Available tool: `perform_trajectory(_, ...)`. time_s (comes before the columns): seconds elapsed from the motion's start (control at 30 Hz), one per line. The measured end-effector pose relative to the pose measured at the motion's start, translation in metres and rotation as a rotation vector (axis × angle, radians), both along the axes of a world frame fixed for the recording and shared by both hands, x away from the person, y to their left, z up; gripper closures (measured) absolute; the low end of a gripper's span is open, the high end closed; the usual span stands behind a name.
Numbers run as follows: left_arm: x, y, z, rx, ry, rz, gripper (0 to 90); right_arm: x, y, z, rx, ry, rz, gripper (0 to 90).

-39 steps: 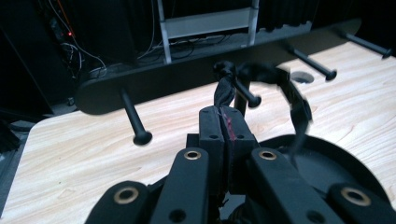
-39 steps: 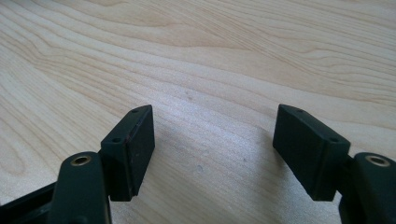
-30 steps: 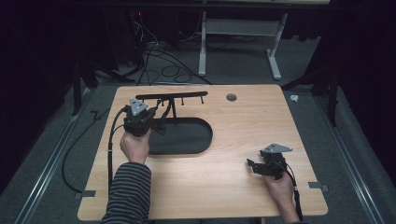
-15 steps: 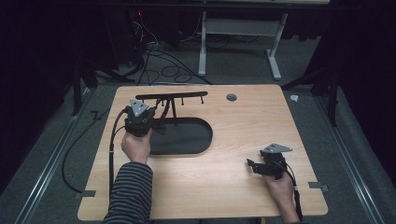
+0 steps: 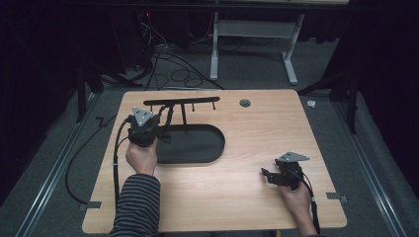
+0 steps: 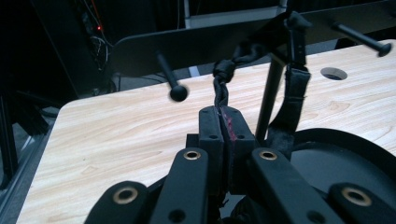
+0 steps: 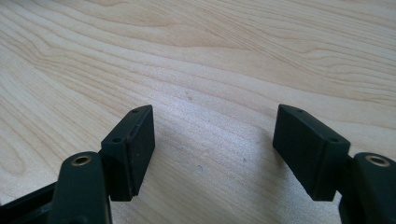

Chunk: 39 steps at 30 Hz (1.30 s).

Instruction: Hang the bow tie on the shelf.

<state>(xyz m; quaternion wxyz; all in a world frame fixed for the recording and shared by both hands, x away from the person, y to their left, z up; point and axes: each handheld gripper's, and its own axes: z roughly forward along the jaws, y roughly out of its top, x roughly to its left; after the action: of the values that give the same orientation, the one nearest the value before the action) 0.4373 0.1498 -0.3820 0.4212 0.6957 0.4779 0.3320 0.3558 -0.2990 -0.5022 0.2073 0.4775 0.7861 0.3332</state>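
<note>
Black braided cord (image 6: 223, 77), hanging from rack (image 6: 196, 44)

Dark room, grey carpet floor (image 5: 257, 74), white desk frame (image 5: 252, 34) behind wooden table (image 5: 247, 197).

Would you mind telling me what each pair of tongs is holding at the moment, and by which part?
The left tongs are shut on a black braided cord, pinching its lower end below the rack. The right tongs stand open over the table, holding nothing.

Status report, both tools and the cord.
Left tool shut on cord hanging from the rack. Right tool open over bare table. Rack post close beside the cord.
</note>
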Motion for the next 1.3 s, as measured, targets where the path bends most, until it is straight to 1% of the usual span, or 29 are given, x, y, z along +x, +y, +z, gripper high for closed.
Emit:
perform_trajectory(0.13, 0.0, -0.012, 0.001, 0.032, -0.012, -0.019, 87.7, 0.0, 0.0, 0.0, 0.001, 0.001, -0.001, 31.1)
perform_trajectory(0.23, 0.001, -0.019, 0.001, 0.053, -0.012, -0.024, 87.4, 0.0, 0.0, 0.0, 0.001, 0.001, -0.001, 31.1)
perform_trajectory(0.47, 0.001, -0.022, 0.002, 0.053, -0.012, -0.024, 87.0, 0.0, 0.0, 0.0, 0.001, 0.001, -0.001, 31.1)
perform_trajectory(0.7, 0.004, -0.022, -0.002, 0.064, 0.014, -0.02, 86.0, 0.0, 0.0, 0.0, 0.002, 0.003, 0.0, 31.0)
perform_trajectory(1.0, 0.007, -0.023, -0.007, 0.061, 0.037, -0.032, 85.5, 0.0, 0.0, 0.0, 0.005, 0.005, -0.003, 31.0)
perform_trajectory(1.3, 0.008, -0.02, -0.009, 0.057, 0.066, -0.049, 81.9, 0.0, 0.0, 0.0, 0.007, 0.004, -0.003, 31.0)
